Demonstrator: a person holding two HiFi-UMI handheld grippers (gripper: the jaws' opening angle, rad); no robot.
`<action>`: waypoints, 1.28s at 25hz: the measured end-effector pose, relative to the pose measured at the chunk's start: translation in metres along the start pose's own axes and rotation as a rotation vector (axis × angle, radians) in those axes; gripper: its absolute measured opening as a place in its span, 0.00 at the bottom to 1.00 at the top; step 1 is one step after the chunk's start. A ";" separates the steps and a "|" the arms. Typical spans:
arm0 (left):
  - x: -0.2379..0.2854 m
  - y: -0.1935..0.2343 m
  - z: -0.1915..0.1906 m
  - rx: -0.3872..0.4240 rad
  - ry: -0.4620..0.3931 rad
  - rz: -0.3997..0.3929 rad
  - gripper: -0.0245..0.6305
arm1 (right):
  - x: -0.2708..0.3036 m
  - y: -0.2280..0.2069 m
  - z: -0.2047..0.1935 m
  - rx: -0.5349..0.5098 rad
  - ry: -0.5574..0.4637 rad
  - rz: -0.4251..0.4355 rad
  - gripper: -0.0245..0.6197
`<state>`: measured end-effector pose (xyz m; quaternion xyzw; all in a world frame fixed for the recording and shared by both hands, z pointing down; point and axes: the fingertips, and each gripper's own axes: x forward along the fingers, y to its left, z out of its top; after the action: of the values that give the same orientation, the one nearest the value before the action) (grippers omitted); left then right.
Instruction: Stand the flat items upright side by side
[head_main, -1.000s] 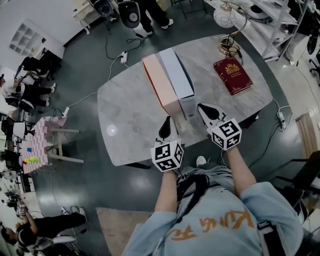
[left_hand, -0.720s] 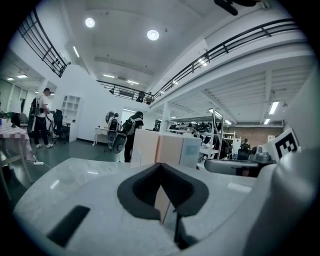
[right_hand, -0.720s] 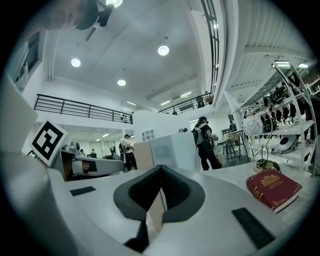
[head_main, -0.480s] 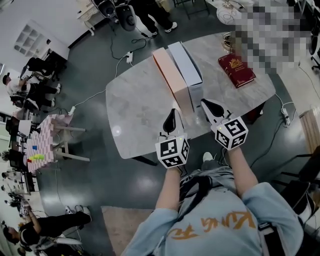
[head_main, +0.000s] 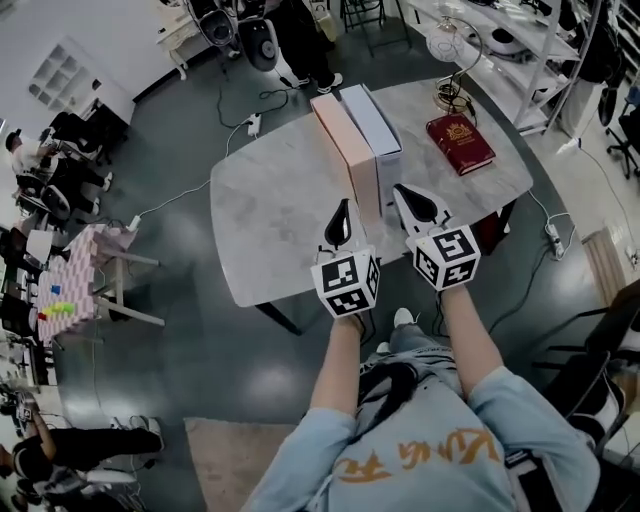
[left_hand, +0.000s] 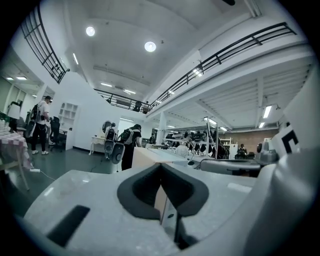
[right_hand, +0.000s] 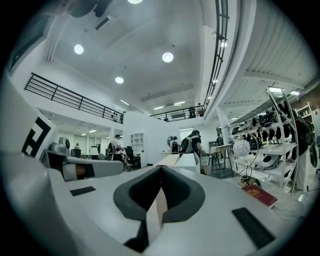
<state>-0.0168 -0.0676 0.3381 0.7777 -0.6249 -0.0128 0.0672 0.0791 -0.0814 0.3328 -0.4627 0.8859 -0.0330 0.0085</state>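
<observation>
Two flat boxes stand upright side by side on the marble table (head_main: 265, 205): a peach one (head_main: 345, 150) on the left and a grey-white one (head_main: 372, 125) on the right. My left gripper (head_main: 341, 208) hovers by the peach box's near end, shut and empty. To the right of the grey box's near end my right gripper (head_main: 403, 192) is also shut and empty. In the left gripper view the shut jaws (left_hand: 161, 166) point along the peach box (left_hand: 142, 156). The right gripper view shows its shut jaws (right_hand: 161, 167) with both boxes (right_hand: 181, 160) beyond.
A red book (head_main: 460, 143) lies flat at the table's right, with a globe lamp (head_main: 452, 60) behind it. A person in black (head_main: 300, 40) stands past the far end. Cables run over the floor at left, shelving stands at right.
Both grippers have risen above the table's near edge, staying shut and empty. The two boxes stand as before.
</observation>
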 end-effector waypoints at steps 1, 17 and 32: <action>-0.002 0.002 0.003 0.002 -0.003 0.010 0.06 | -0.001 0.001 0.001 0.006 0.000 -0.011 0.04; -0.012 -0.015 0.026 0.012 -0.074 0.043 0.06 | -0.018 -0.007 0.031 -0.074 -0.001 -0.008 0.04; 0.009 -0.031 0.016 0.018 -0.044 0.027 0.06 | -0.017 -0.030 0.028 -0.080 0.002 0.004 0.04</action>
<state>0.0135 -0.0718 0.3190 0.7695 -0.6366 -0.0234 0.0466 0.1146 -0.0855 0.3069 -0.4609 0.8874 0.0018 -0.0106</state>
